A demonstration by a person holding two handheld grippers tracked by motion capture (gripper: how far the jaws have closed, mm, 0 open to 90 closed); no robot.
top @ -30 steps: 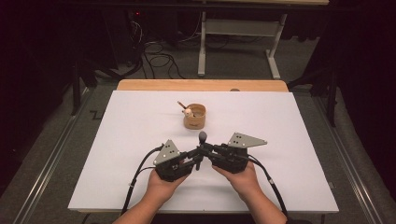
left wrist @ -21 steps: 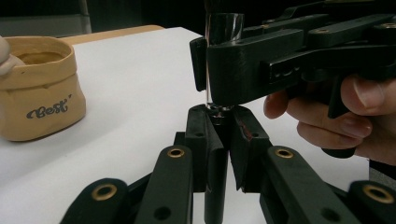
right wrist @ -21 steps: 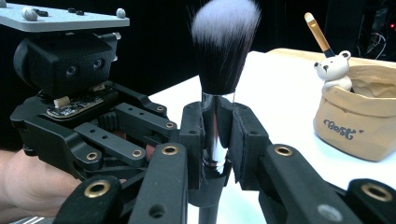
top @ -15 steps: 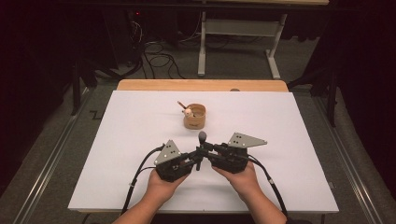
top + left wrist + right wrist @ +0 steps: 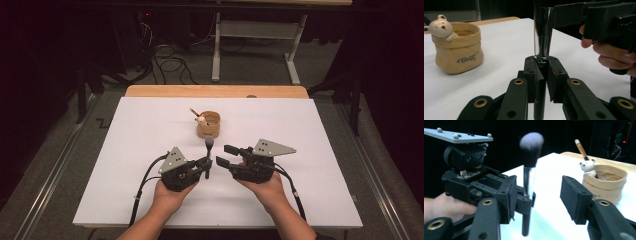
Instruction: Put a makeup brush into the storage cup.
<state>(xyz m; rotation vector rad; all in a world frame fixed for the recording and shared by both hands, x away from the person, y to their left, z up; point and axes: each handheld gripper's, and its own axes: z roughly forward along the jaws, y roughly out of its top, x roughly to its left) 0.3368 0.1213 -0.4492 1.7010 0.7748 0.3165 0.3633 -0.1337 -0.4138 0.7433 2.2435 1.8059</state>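
Note:
A makeup brush (image 5: 209,143) with a dark handle, shiny ferrule (image 5: 543,32) and soft grey head (image 5: 531,142) stands upright over the white table. My left gripper (image 5: 206,168) is shut on its handle, the pads (image 5: 554,75) clamped just below the ferrule. My right gripper (image 5: 225,155) faces it from the right and its jaws have just been opening. They now stand wide apart (image 5: 542,195). The brush rises just off their tips, in line with the gap, and neither pad touches it.
A tan fabric cup (image 5: 209,126) with a small bear figure (image 5: 587,167) on its rim stands farther back at the table's middle. A second, wooden-handled brush (image 5: 581,148) leans in it. The white table sheet (image 5: 325,130) ends at a wooden strip behind.
The right gripper's jaws have spread apart and let go of the brush, which both grippers held before. The left gripper keeps its grip and both hands stay in place.

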